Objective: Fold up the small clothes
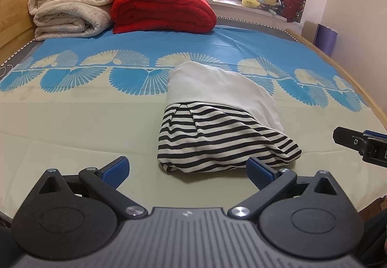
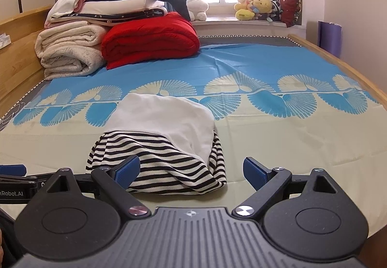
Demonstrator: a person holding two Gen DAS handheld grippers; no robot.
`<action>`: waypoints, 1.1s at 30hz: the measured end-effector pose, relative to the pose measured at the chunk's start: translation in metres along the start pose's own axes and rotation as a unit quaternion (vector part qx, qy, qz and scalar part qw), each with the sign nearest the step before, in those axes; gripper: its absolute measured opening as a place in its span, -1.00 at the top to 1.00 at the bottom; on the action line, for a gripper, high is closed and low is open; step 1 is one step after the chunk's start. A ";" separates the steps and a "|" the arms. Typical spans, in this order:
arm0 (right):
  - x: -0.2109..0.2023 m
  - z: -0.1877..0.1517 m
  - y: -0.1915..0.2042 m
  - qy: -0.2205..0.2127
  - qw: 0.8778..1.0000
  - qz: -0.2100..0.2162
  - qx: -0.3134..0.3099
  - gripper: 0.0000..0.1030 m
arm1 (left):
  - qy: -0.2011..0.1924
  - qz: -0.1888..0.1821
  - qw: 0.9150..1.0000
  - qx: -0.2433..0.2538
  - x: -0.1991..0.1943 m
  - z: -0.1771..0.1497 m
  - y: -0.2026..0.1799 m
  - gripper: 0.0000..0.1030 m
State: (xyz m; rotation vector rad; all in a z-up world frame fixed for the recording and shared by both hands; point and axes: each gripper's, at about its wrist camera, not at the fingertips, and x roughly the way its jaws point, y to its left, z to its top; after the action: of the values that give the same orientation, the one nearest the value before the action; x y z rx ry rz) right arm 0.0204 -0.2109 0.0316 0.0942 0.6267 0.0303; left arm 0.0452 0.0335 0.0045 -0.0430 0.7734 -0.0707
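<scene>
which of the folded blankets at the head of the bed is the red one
The red quilt, folded thick, lies on the blue sheet right of the cream blanket rolls; the other bedding is cream, white or navy.

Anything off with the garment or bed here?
The garment is folded unevenly: its white part lies skewed over the striped part, and the near right corner is bunched. Both grippers, left and right, are open, empty.

The folded garment (image 1: 222, 120), white on its far half and black-and-white striped on its near half, lies on the bed sheet (image 1: 72, 118). The left gripper (image 1: 188, 171) sits just short of the garment's near edge, jaws spread wide and empty. Right of the garment, the right gripper's tip (image 1: 348, 138) pokes in. Far behind the garment sit a red quilt (image 1: 162, 11) and cream blankets (image 1: 70, 11).
</scene>
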 end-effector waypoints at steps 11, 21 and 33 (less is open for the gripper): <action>0.000 0.000 0.001 -0.005 1.000 -0.001 0.000 -0.80 | -0.003 -0.001 1.000 0.002 -0.001 0.000 0.000 -0.99; 0.000 -0.001 0.001 -0.004 1.000 0.002 -0.007 -0.80 | -0.004 -0.003 1.000 0.004 -0.001 -0.001 -0.001 -0.99; -0.001 -0.002 0.001 -0.005 1.000 0.003 -0.011 -0.80 | -0.004 -0.003 1.000 0.005 -0.002 -0.001 -0.002 -0.99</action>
State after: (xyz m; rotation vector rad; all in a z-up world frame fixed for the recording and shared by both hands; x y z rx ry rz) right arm 0.0189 -0.2093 0.0307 0.0748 0.6158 0.0424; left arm 0.0436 0.0318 0.0054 -0.0359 0.7645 -0.0800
